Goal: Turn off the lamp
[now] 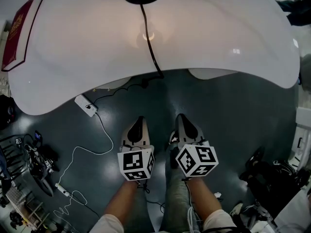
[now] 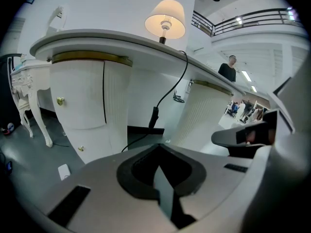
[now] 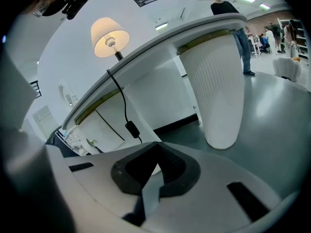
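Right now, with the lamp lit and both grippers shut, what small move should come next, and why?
Probably advance the left gripper toward the black block on the cord, likely an inline switch. The lamp glows on the desk, the block hangs just ahead of the shut, empty jaws, and nothing touches it yet.

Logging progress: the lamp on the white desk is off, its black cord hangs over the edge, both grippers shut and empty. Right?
Not off: the lamp is lit, its shade glowing in the left gripper view. The desk, cord and shut, empty left gripper and right gripper are as stated.
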`<state>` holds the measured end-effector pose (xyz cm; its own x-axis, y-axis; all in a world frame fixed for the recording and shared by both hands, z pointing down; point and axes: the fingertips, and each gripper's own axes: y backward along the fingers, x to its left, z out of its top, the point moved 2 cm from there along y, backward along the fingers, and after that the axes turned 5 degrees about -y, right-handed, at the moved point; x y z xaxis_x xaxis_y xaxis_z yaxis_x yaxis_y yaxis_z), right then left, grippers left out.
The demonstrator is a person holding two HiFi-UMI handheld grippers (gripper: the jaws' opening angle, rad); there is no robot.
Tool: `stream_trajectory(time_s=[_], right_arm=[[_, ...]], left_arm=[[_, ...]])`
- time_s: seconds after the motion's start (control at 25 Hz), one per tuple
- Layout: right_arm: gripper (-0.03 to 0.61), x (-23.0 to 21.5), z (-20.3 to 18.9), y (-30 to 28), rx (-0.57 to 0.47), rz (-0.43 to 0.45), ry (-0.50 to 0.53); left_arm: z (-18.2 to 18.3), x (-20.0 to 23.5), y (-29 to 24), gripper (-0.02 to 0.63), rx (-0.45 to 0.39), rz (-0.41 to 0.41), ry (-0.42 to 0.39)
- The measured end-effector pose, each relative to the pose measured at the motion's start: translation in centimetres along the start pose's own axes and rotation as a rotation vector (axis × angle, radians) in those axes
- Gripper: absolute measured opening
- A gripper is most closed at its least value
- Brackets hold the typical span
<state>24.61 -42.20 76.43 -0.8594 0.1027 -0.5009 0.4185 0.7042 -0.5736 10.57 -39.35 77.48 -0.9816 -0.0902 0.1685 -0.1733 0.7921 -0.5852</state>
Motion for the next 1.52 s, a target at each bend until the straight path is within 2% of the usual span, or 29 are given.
stream_trajectory(time_s=[0.2, 0.44, 0.56, 0.68, 1.16, 1.52], right_arm=[[-0.002, 0.3, 0.2, 0.0, -0.002, 0.0, 0.0], [-0.002, 0.5, 0.5, -0.1, -0.006, 0.0, -0.001], [-0.002, 0.5, 0.8, -0.1, -0.01, -0.003, -0.005], [-0.002, 0.3, 0.9, -0.2, -0.01, -0.007, -0.009], [-0.002, -0.4, 1.3, -1.0, 0.006, -0.017, -0.009], [-0.002, -0.2, 0.9, -1.3, 0.026, -0.021, -0.017]], left_arm=[[1.1, -0.2, 0.0, 0.008, -0.051, 0.002, -0.047], [1.8, -0.2, -0.6, 0.01, -0.069, 0.009, -0.104], [2.3, -0.2, -1.1, 0.061, -0.072, 0.006, -0.115], [2.7, -0.2, -1.8, 0.067, -0.075, 0.004, -0.125], [4.4, 0.0, -5.2, 0.183, -0.097, 0.024, -0.153], [5.9, 0.9, -7.5, 0.19, -0.102, 0.068, -0.192]])
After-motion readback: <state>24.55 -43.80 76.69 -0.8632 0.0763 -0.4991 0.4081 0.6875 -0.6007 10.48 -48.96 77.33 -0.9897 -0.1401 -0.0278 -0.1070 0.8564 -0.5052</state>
